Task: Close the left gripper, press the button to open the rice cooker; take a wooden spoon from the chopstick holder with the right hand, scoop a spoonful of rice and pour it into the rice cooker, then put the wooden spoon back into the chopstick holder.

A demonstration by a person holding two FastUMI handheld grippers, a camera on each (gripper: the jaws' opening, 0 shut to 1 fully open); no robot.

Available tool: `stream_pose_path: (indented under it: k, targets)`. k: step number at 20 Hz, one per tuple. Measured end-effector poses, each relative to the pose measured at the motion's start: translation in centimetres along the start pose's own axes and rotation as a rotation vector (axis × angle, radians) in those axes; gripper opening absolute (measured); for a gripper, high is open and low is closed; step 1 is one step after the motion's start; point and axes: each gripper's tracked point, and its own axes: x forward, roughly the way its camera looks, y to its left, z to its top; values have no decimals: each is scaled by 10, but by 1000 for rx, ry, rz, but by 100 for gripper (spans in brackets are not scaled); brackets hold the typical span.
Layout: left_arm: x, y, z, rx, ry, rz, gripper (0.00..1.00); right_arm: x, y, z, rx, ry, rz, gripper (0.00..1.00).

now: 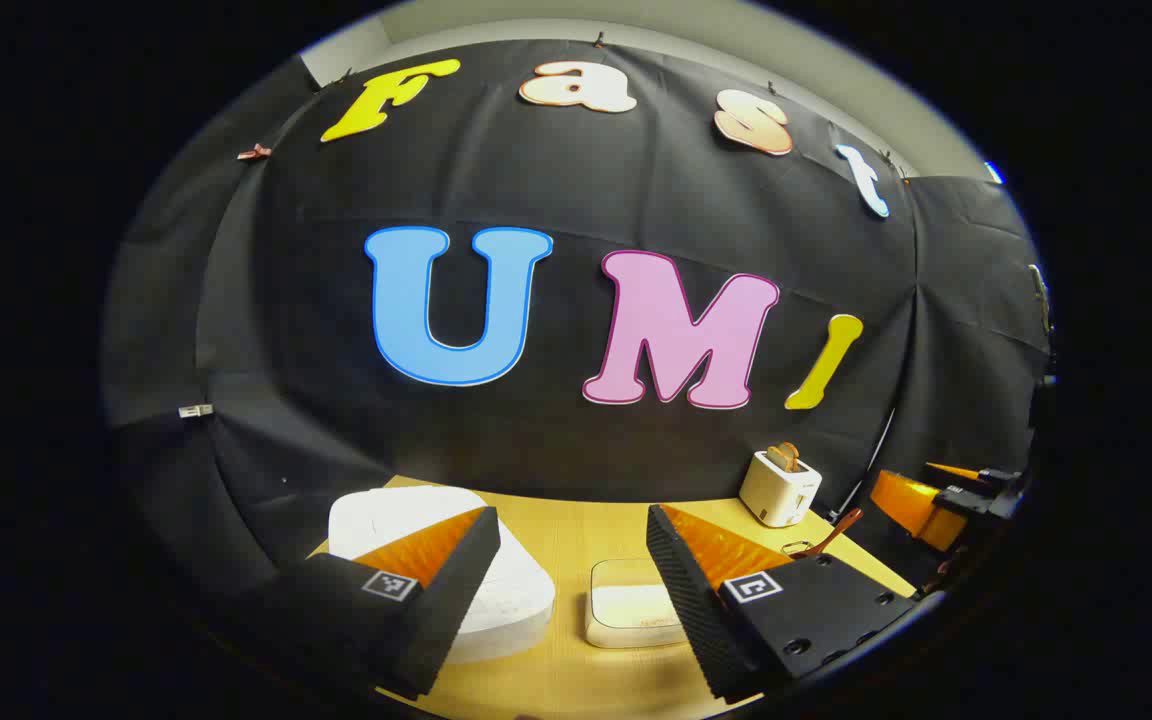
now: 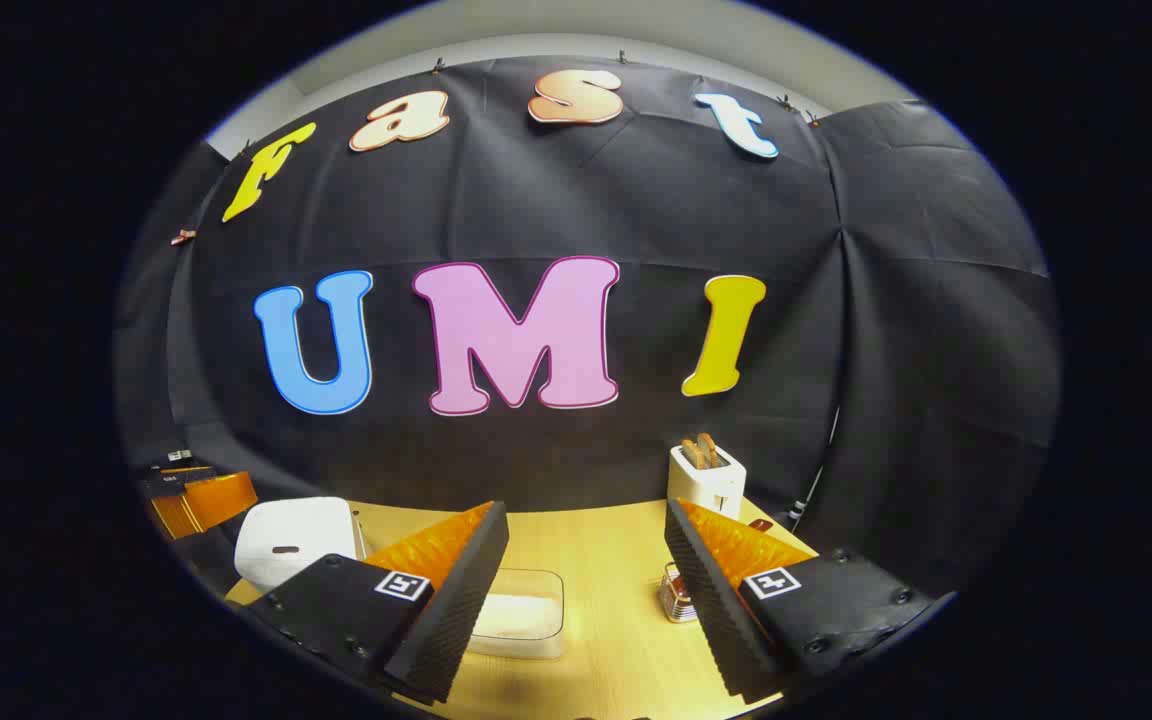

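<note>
The white rice cooker (image 1: pixel 511 600) sits on the wooden table with its lid down, partly behind my left finger; it also stands at lower left in the right gripper view (image 2: pixel 291 540). A clear box of rice (image 1: pixel 631 605) (image 2: pixel 521 612) lies mid-table. The wire chopstick holder (image 2: pixel 676 592) stands right of it, with the wooden spoon (image 1: pixel 836 530) leaning out. My left gripper (image 1: pixel 571 520) is open above the table, between cooker and box, holding nothing. My right gripper (image 2: pixel 586 510) is open too, above the rice box and holder.
A white toaster (image 1: pixel 779 485) (image 2: pixel 704 478) with bread in its slots stands at the back right by the cloth wall. The table (image 1: pixel 576 530) ends at the wall behind. Each gripper shows at the edge of the other's view.
</note>
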Motion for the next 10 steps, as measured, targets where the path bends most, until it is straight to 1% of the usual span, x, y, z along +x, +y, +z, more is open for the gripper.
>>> stream_pose_path:
  k: [1,6,10]
  targets:
    - [-1,1,-1,3,0,2,95,-1,-2,0,6,-5,0,98]
    - [0,4,-8,5,19,-4,94,-2,-6,-8,7,6,-2,97]
    - [7,7,-12,-7,35,13,94,6,-6,-15,10,27,-1,97]
